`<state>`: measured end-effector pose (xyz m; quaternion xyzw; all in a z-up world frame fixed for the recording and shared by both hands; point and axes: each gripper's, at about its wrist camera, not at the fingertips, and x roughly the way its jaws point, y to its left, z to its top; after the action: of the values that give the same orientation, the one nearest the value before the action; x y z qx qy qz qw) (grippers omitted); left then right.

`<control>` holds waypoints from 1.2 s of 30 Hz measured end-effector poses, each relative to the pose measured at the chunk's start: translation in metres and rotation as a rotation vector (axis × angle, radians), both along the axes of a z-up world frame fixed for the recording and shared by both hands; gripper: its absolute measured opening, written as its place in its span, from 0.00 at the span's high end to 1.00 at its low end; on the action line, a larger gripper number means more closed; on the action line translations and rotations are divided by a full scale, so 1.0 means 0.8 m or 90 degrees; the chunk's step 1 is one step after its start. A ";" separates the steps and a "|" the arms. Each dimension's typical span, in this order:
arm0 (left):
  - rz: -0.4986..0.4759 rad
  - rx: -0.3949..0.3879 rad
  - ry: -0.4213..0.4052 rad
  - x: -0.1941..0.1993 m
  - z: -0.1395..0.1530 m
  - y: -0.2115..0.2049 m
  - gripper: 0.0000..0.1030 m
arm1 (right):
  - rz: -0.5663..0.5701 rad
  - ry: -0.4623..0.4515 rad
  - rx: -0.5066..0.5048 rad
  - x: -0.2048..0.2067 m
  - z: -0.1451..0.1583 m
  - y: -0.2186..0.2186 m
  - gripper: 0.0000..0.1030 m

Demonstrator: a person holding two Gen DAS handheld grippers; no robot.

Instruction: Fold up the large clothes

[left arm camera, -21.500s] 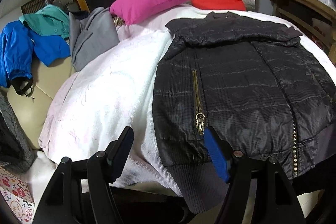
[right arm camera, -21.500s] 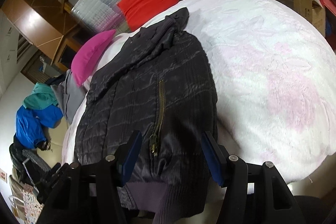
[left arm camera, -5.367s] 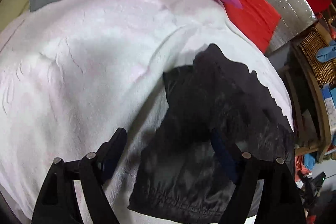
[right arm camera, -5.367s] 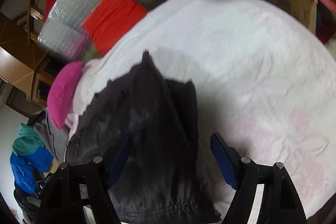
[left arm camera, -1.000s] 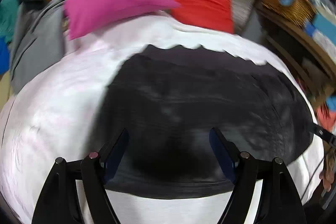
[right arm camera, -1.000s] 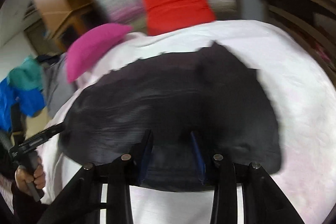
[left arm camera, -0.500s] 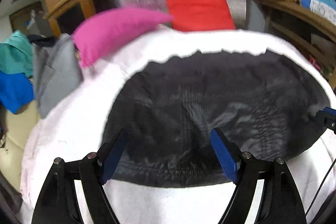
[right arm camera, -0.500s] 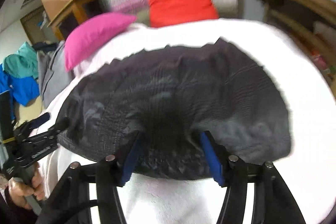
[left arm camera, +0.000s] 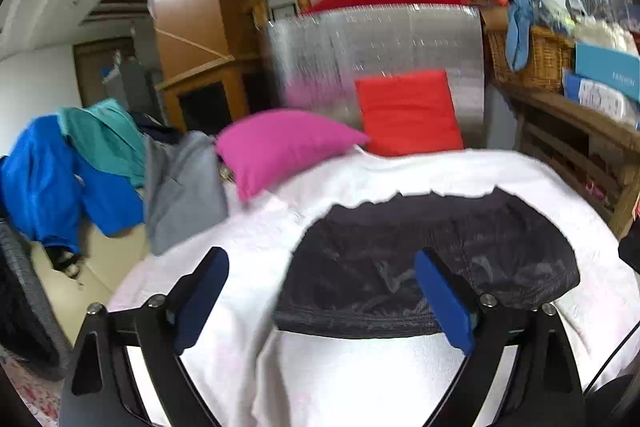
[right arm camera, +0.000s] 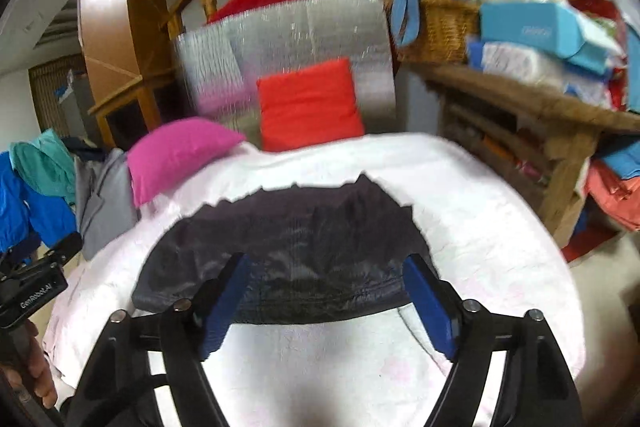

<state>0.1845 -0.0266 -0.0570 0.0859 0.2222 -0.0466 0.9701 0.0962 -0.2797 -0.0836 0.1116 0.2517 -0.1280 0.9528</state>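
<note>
The black jacket [left arm camera: 432,259] lies folded into a compact flat bundle on the white blanket [left arm camera: 360,379] of the bed. It also shows in the right wrist view [right arm camera: 304,251]. My left gripper [left arm camera: 320,299] is open and empty, held above the bed's near edge, short of the jacket's left end. My right gripper [right arm camera: 328,303] is open and empty, just in front of the jacket's near hem. The left gripper's body [right arm camera: 36,287] shows at the left edge of the right wrist view.
A pink pillow [left arm camera: 280,147] and a red pillow [left arm camera: 408,111] lie at the bed's head against a silver foil panel [left arm camera: 376,55]. Grey, teal and blue clothes [left arm camera: 104,171] pile on the left. Wooden shelves with a wicker basket [right arm camera: 436,27] stand on the right.
Both grippers have pulled back and tilted up from the jacket, so more of the room shows. The right jaws, narrow a second ago, have opened wide. The jacket stays folded on the bed.
</note>
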 end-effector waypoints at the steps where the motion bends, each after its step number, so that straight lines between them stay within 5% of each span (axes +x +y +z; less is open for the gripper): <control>1: 0.002 -0.001 -0.011 -0.010 0.010 0.004 0.07 | -0.003 -0.009 -0.002 -0.010 0.008 0.004 0.15; 12: 0.030 -0.014 -0.083 -0.110 0.078 0.036 0.04 | -0.024 -0.070 -0.042 -0.101 0.087 0.057 0.15; 23: 0.044 -0.052 -0.125 -0.156 0.113 0.058 0.03 | -0.027 -0.064 -0.047 -0.126 0.094 0.085 0.15; 36: 0.030 -0.047 -0.117 -0.156 0.109 0.056 0.02 | -0.016 -0.062 -0.049 -0.124 0.094 0.091 0.15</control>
<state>0.0594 0.0184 0.0305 0.0490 0.1323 -0.0239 0.9897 -0.0033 -0.2068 -0.0085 0.0839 0.1982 -0.1439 0.9659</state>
